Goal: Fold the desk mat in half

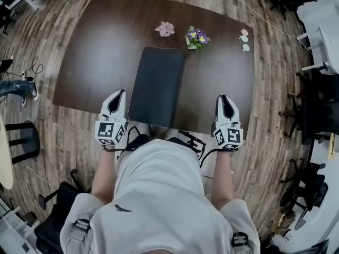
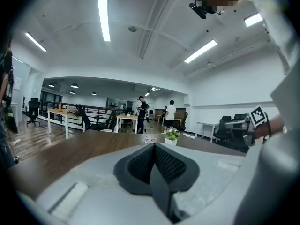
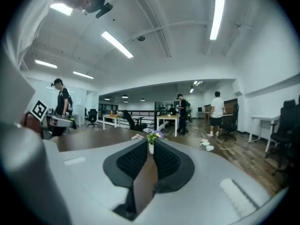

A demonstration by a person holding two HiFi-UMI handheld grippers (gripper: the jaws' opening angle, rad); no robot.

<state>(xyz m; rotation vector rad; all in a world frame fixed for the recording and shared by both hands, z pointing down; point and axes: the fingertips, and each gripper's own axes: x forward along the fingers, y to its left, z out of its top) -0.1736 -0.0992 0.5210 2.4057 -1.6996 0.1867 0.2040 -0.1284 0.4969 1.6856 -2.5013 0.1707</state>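
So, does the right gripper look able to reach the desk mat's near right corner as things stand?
Probably yes: the right gripper is just right of the desk mat, with only bare table between them. The flower pot stands farther back.

matt dark desk mat (image 1: 157, 86), smooth dark wood table (image 1: 95, 52)

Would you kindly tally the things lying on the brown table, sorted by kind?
desk mat: 1
pot of flowers: 1
pink item: 1
small round discs: 2
Total: 5
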